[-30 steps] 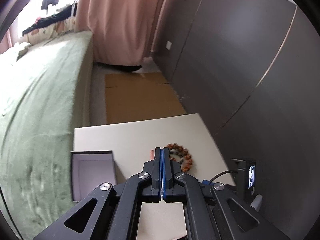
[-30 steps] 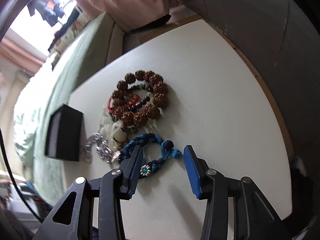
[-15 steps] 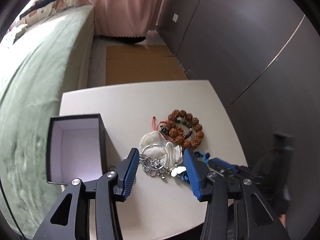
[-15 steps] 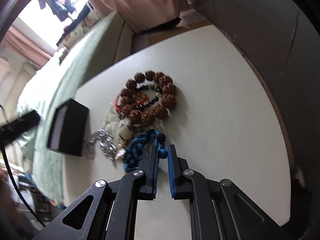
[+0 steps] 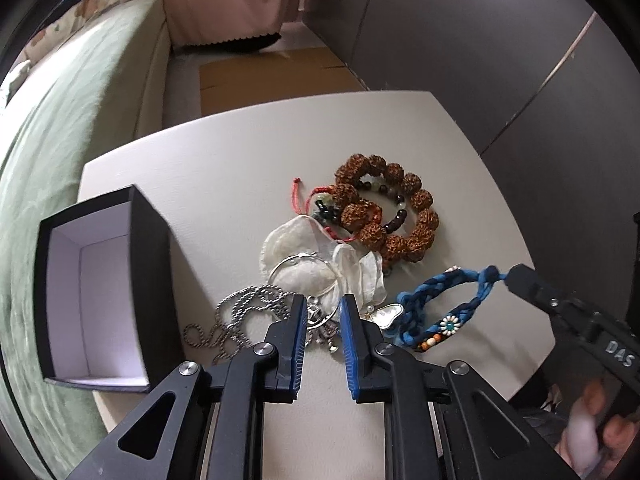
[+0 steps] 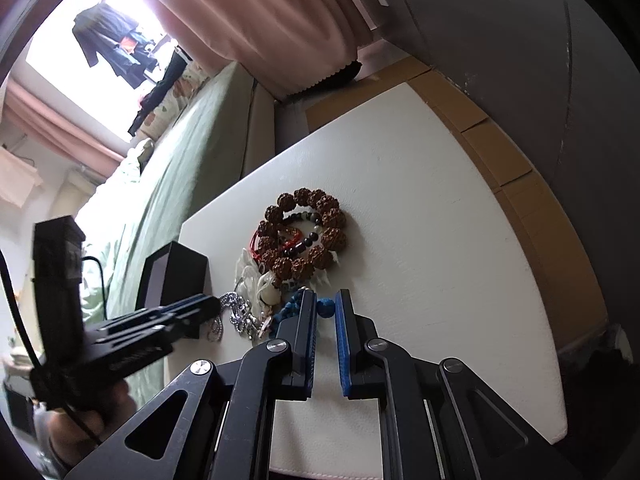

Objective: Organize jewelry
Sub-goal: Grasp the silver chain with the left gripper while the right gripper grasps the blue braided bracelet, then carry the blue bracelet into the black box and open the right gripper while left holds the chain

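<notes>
Right tool (image 6: 325, 314): clenched on the knotted end of the blue braided bracelet (image 5: 444, 306); lift slowly so it slips clear of the pile.
Left tool (image 5: 323, 322): jaws have just been closing, narrow gap, around the silver ring (image 5: 304, 280) and charms; whether the pads press on them cannot be told; close squarely before raising.
Pile: bead bracelet (image 5: 390, 206) at 1 o'clock from the left tool, silver chain (image 5: 236, 316) at 9 o'clock, on the tabletop (image 5: 224, 184).
Black box (image 5: 96, 300): open, at 9 o'clock, the likely destination.
Risk: tangled pieces dragging along.
</notes>
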Demonstrator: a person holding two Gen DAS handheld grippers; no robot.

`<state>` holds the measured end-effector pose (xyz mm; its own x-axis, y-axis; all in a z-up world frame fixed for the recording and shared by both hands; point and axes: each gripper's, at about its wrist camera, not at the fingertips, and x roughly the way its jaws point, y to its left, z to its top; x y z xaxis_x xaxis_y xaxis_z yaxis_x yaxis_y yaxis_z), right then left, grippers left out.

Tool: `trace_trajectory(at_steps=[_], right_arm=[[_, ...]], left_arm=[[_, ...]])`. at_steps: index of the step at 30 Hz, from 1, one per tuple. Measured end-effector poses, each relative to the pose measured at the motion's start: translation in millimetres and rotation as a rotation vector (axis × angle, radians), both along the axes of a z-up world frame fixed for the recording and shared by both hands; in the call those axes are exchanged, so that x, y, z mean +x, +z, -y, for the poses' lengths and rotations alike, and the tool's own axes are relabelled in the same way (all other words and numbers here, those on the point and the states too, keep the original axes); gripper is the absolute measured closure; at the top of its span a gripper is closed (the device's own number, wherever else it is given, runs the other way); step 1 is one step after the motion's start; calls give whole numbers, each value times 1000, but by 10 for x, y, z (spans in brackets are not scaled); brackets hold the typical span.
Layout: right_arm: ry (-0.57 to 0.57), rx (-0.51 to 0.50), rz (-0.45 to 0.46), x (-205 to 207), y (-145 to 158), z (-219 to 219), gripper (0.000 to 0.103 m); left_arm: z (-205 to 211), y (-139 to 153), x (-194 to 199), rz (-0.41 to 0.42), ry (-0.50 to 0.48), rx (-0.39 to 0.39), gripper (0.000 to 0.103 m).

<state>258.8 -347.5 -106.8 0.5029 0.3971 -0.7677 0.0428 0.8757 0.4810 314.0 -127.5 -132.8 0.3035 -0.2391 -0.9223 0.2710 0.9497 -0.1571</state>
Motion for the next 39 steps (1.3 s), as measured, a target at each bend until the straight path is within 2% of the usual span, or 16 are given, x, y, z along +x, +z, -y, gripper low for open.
trace_trajectory(at_steps=[3,16,18,20,31,39], right_arm=[[-12,15,2,6,-9,41,92],[-20,25,-4,23,-42,106,92],[-21,25,-4,23,-44,106,92],[-21,25,-4,22,-44,105,92],[-11,31,13,7,-8,69,92],[8,74,70,-61,146,-32,92]], left_arm=[[72,-69,61,-10,-16,22,92],[291,-318,168,-44,-72,93,93],[236,-327,177,-60,-59,67,93],[177,-332,206,-84,-42,29,101],[-113,161,22,-20,-26,-82,101],[-460,583,-101,63,34,-155,102]])
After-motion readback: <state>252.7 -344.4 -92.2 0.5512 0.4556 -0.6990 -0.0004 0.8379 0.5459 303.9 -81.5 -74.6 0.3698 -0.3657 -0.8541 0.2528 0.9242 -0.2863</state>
